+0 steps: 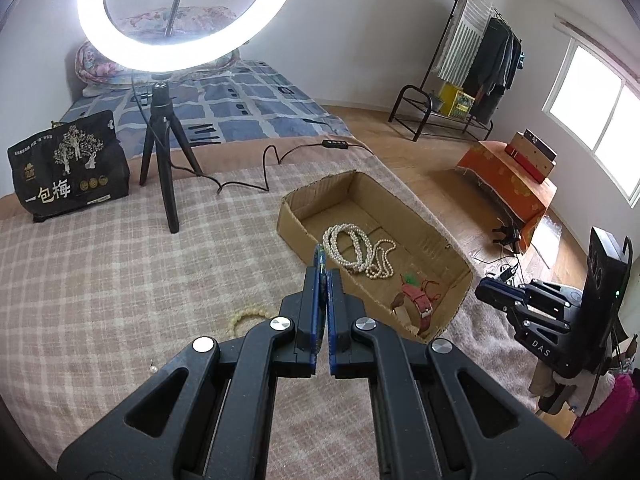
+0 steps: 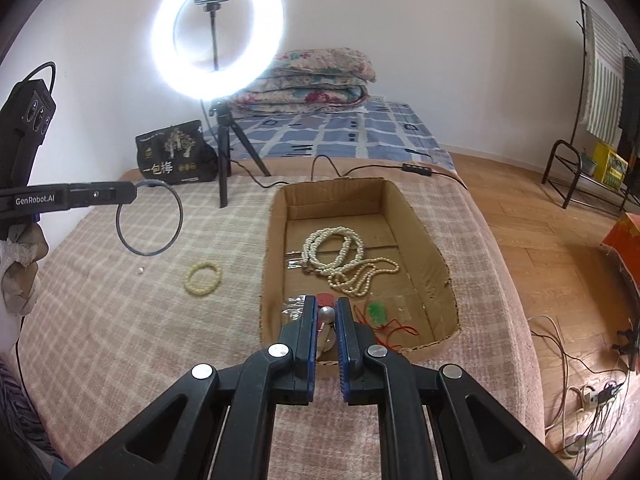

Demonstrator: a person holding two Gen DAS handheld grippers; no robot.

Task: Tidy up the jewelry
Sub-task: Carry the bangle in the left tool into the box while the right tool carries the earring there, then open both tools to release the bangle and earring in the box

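Bed [image 2: 120,320] | left tool [image 1: 323,276] pinches bangle [image 2: 150,218], edge-on in left view

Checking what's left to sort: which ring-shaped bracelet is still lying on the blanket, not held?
The yellow beaded bracelet lies on the checked blanket beside the cardboard box. The dark bangle hangs in the air, pinched by the left tool.

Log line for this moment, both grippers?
left gripper: shut on blue bangle | right gripper: over cardboard box, silver bead between fingers | yellow bracelet: on blanket
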